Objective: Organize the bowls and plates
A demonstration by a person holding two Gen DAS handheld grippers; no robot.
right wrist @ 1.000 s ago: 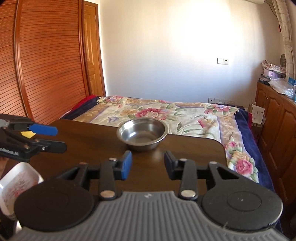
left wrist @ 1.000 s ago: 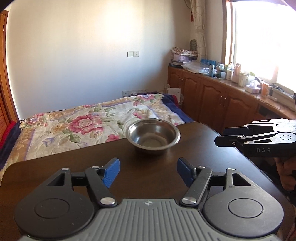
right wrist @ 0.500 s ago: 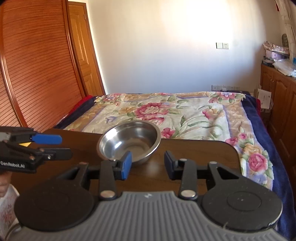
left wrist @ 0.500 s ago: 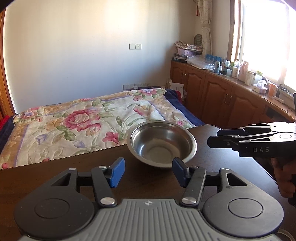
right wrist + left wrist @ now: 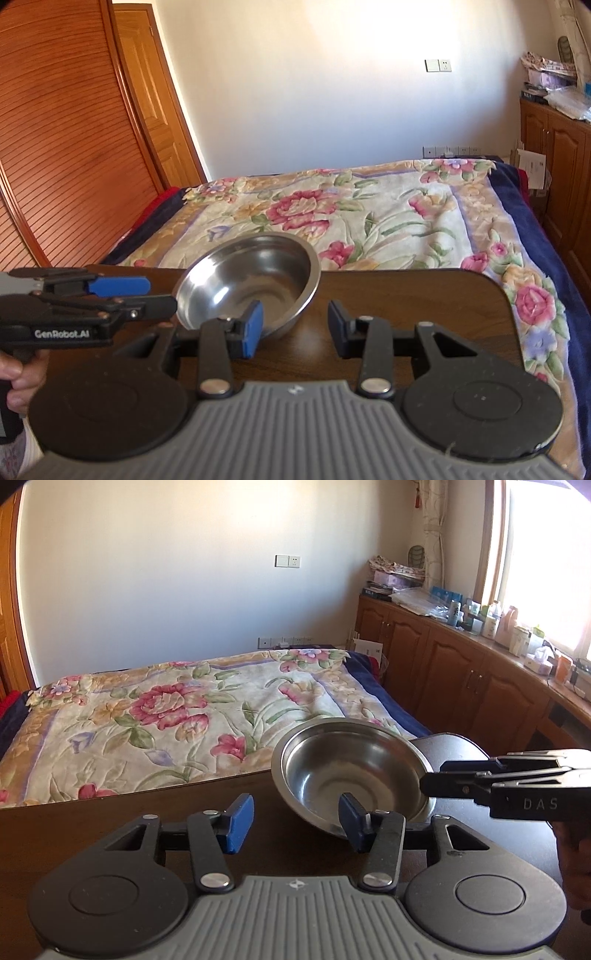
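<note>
Approaching the steel bowl (image 5: pixel 354 775) at the counter's (image 5: pixel 129 823) far edge, I see both claws, left claw (image 5: pixel 295 821) just narrowing and right claw (image 5: pixel 293 328), open and empty. A nudge from either could push it toward the bed (image 5: pixel 166 716).

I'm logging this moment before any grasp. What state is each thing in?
Bowl: upright, empty, on the table, near its far edge.
Left gripper: open, jaws just narrowing, its right finger over the bowl's near rim, nothing pinched.
Right gripper: open, its left finger at the bowl's rim, nothing pinched.
</note>
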